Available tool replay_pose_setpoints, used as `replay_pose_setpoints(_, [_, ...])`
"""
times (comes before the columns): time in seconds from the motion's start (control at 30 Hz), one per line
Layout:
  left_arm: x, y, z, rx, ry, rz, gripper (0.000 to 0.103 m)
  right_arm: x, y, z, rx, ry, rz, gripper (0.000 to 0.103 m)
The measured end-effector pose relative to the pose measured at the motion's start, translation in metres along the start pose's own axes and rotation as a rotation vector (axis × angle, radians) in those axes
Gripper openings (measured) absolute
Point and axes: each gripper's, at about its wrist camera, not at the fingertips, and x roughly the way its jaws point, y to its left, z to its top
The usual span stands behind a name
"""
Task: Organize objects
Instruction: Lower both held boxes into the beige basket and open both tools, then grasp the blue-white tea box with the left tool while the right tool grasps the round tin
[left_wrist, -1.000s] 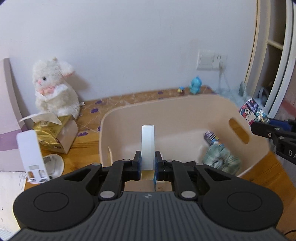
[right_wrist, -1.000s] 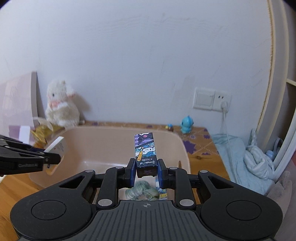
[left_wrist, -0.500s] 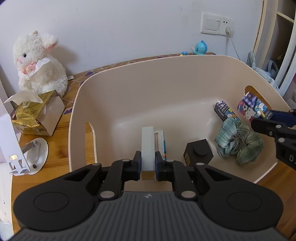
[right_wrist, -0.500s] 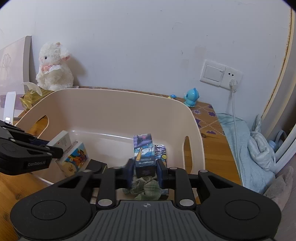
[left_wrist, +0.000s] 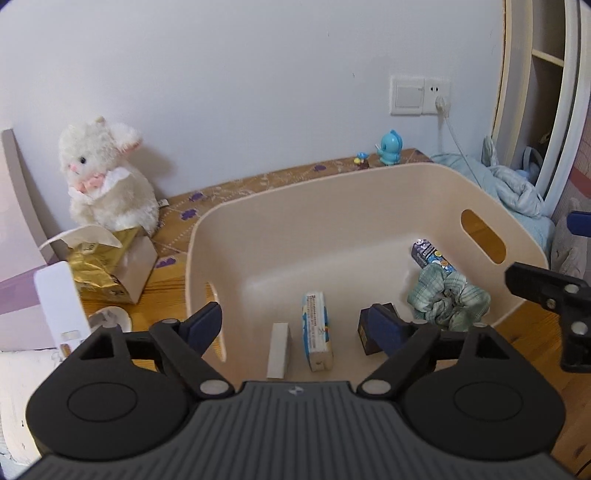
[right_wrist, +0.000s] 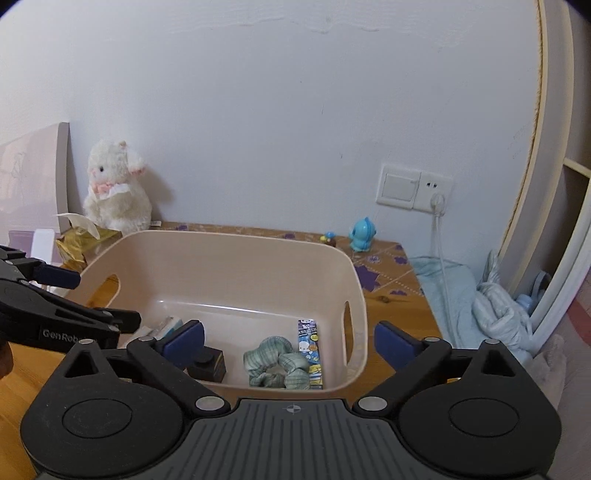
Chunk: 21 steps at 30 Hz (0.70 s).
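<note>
Inside the beige bin (left_wrist: 369, 206), five things are seen on the floor: a slim white box (left_wrist: 277, 349) standing on edge near the front wall, a blue-and-white carton (left_wrist: 316, 334) just beside it on the right, a black box (left_wrist: 371, 328) further right, a green plaid scrunchie (left_wrist: 448, 301), and a purple cartoon-printed box (left_wrist: 430, 254) leaned toward the right wall, touching the scrunchie. From the right wrist view the same printed box (right_wrist: 311, 350) is shown lying flat along the right side of the scrunchie (right_wrist: 279, 363), with the black box (right_wrist: 207, 363) to the left.

Both tools are held over the bin's front edge with nothing gripped — the left gripper (left_wrist: 295, 325) has its jaws spread wide, and the right gripper (right_wrist: 290, 338) is spread just as wide.

Outward, the bin is set on a wooden table (right_wrist: 391, 299). A white plush bunny (left_wrist: 107, 184) and a gold tissue pack (left_wrist: 107, 266) are placed to its left, and a small blue figurine (right_wrist: 362, 234) stands by the wall.
</note>
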Motion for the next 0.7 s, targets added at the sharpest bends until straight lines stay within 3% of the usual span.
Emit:
replay_pose_setpoints(0.3, [-0.038,0.009,-0.024,0.01,-0.028,0.005,0.098,-0.029,0.009,-0.024,-0.03,0.017,-0.001,0.103])
replay_pose_setpoints(0.7, [-0.029,0.015,-0.083,0.027,0.066,-0.041,0.098,-0.014,0.028,-0.081,-0.063,0.158,0.007,0.103])
